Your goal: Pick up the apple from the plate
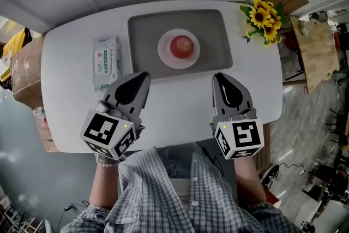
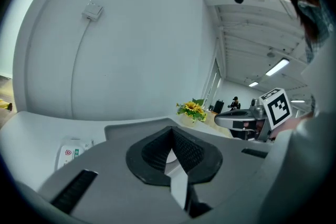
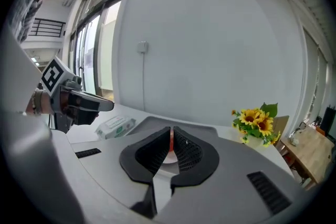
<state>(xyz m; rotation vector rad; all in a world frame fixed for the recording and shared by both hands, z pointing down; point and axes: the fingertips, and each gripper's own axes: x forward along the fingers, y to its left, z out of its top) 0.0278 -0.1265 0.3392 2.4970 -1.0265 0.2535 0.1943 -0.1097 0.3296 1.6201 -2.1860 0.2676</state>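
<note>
Not much clutter here: one pack of wipes (image 1: pixel 106 61) near the left edge of the tabletop (image 1: pixel 174 112), one bunch of sunflowers (image 1: pixel 263 18) at the far right corner, and one gray tray (image 1: pixel 143 35) toward the far edge. On the tray sits one white plate (image 1: pixel 165 54) with the one red apple (image 1: pixel 182 46) in its middle. Nothing blocks the way to it. The left hand-held gripper (image 1: pixel 143 80) and right hand-held gripper (image 1: pixel 219 80) hover by the near edge, jaws pressed together, holding nothing. The apple lies ahead, roughly between the two, clear of both.
</note>
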